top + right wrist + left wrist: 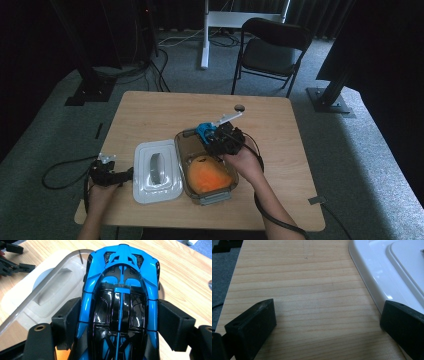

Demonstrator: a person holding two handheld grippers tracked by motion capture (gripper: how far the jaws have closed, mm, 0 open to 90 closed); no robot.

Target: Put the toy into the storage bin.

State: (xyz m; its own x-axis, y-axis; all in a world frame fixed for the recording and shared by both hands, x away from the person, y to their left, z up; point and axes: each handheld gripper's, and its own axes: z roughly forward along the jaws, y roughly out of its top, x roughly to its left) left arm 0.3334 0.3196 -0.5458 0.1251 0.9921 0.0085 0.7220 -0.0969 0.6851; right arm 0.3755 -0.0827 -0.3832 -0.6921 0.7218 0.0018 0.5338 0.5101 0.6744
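Right gripper (216, 136): jaws are clamped on the flanks of a blue and black toy car (120, 302), seen from above in the right gripper view, one pad on each side of the body. In the high view the car (204, 131) is carried over the far end of the clear container (181, 150), above its rim and not yet set down. Left gripper (125, 176): jaws are spread with nothing between them, resting low at the near left of the table, just beside the lid's edge.

Largest to smallest:
- Table (150, 110): pale wood, bare at the far half.
- Container: open, lying at the table's middle; an orange object (209, 176) is seen inside at its near end. The far end looks free.
- Lid (156, 171): white, off the container, lying flat just to its left; its rim (372, 287) is seen close to the left gripper's jaw.
- Toy car: gripped, in the air.

Progress, as judged: the lid is off and one item is already in. The car is picked up and brought to the container. Left to do, it seems: the car is to be lowered into the free end and released, then the lid fitted back on.
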